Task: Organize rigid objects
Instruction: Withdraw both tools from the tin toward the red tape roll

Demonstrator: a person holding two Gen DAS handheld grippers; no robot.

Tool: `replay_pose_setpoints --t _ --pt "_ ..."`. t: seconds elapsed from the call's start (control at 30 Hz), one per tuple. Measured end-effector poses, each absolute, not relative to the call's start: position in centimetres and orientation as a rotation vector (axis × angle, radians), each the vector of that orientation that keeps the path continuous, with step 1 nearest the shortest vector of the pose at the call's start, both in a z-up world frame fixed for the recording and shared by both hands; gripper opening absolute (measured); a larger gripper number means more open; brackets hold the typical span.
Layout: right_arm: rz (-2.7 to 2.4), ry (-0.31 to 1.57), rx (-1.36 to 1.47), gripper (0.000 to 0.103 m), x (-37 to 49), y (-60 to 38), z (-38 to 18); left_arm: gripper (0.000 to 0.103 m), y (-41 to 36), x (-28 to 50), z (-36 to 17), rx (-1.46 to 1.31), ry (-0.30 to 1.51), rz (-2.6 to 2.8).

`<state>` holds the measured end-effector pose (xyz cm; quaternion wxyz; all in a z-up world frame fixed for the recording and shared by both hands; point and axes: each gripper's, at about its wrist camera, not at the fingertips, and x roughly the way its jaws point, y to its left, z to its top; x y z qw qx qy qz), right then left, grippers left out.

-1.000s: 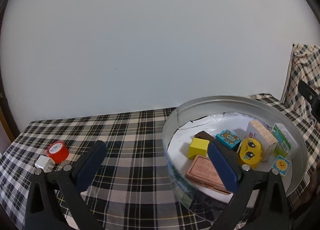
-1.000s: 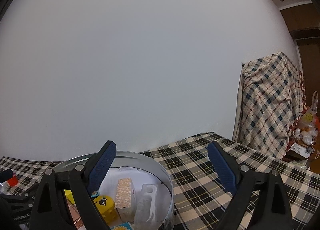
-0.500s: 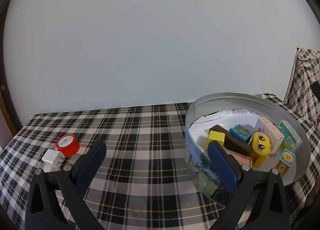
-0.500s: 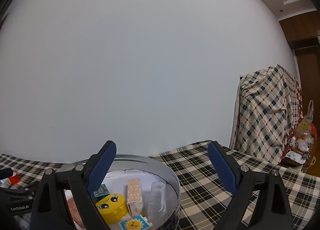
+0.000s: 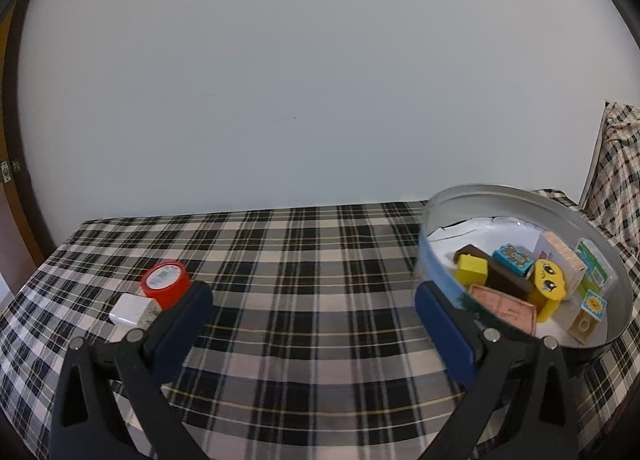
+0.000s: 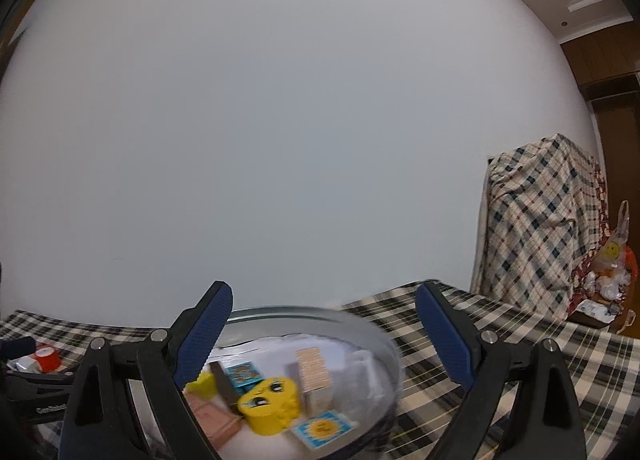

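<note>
A round metal tin stands at the right of the plaid table. It holds a yellow face block, a yellow cube, a brown bar, a teal bear block, a wafer-patterned box and several other small items. A red tape roll and a white adapter lie at the left, just beyond my left gripper, which is open and empty. My right gripper is open above the tin, apart from it.
The checked tablecloth runs back to a plain white wall. Right of the table stands furniture under a plaid cover, with a smiley plastic bag beside it.
In the left view the tin has slid rightward and the tape roll and adapter have come nearer the left finger. In the right view the tin has moved in between the fingers.
</note>
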<state>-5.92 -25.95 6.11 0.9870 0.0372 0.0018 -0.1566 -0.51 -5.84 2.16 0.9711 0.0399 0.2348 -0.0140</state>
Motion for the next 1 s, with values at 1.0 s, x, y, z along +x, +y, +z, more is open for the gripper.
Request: replay_pose_setpoints --t 1.0 --pt "-0.017 0.133 0.015 0.094 -0.4 -8.7 5.3 0.102 8.5 3.4 0.8 -0.078 0.643 0.095"
